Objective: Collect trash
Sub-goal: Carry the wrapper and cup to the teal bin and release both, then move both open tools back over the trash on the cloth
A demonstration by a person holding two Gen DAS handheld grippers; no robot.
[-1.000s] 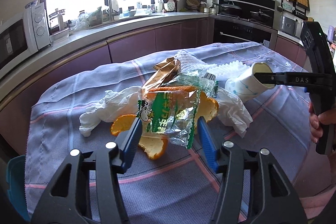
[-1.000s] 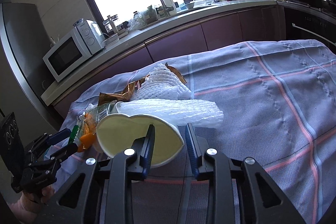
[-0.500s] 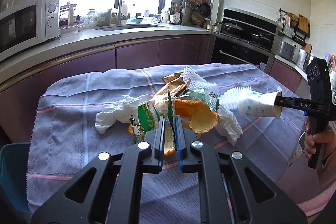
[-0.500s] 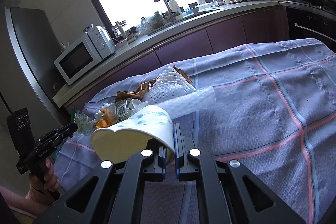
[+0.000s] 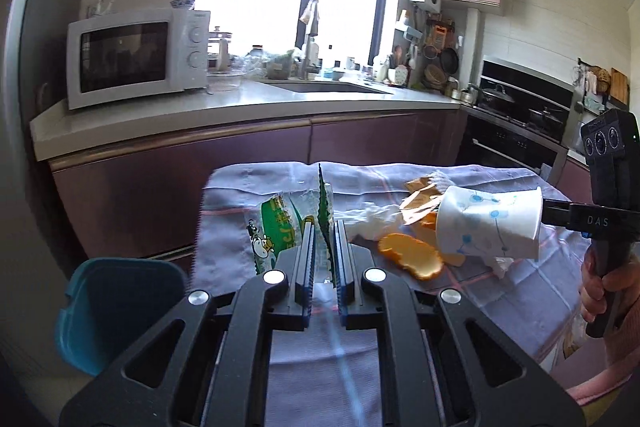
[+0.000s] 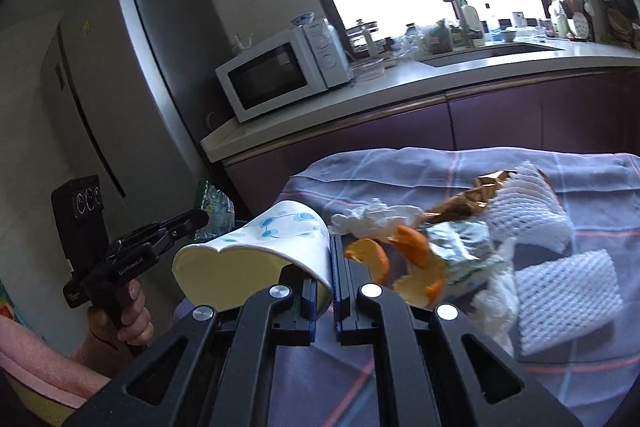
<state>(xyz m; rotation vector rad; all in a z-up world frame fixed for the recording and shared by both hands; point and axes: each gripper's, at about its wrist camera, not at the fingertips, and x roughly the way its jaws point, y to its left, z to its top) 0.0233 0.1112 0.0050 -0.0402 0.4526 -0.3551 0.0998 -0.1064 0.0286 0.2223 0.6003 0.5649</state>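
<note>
A green-printed wrapper [image 5: 276,227] is pinched upright in the left tool [image 5: 323,259], lifted off the cloth-covered counter [image 5: 520,291]. The right tool [image 6: 331,287] is clamped on the rim of a paper cup [image 6: 256,251], held on its side above the counter. Orange peel [image 5: 412,259] lies at four o'clock from the wrapper, and a blue bin [image 5: 116,307] stands at seven.

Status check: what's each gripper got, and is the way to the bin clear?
Left gripper shut on green plastic wrapper. Right gripper shut on paper cup rim. Both lifted. Blue bin low left, nothing in between.
</note>
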